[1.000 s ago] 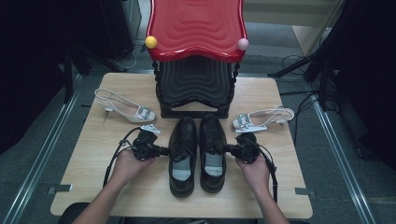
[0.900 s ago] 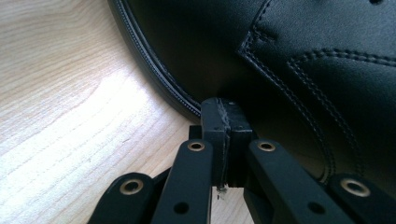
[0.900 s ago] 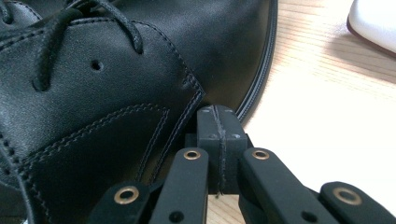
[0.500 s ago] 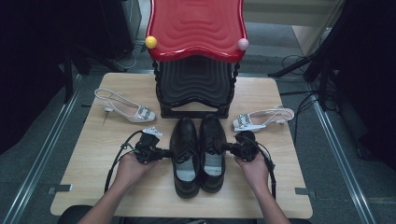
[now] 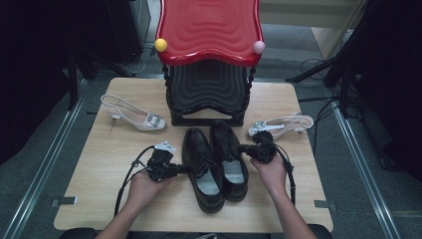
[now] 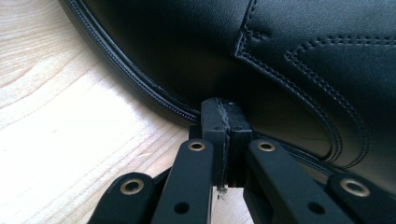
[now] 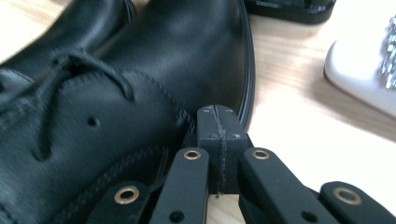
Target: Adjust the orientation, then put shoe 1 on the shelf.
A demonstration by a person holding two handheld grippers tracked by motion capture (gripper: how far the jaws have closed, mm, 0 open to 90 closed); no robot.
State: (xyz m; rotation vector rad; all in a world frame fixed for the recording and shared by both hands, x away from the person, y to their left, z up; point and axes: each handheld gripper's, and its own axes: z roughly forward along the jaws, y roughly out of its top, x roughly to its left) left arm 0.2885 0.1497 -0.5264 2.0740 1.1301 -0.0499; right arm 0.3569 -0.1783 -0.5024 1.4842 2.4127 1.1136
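Left gripper (image 5: 180, 169): your jaws closed, empty, tip against left shoe (image 5: 201, 169);
Right gripper (image 5: 244, 148): closed, empty, against right shoe (image 5: 229, 159)

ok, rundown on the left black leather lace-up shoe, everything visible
The left black leather lace-up shoe is a glossy dress shoe with stitched seams, a stitched sole edge, thin black laces and a pale grey insole. It stands upright on the light wooden table, toe toward the black-and-red stand, slightly nearer the person than its twin and side by side with it. The shut left gripper presses its tips against the outer side, near the sole edge.
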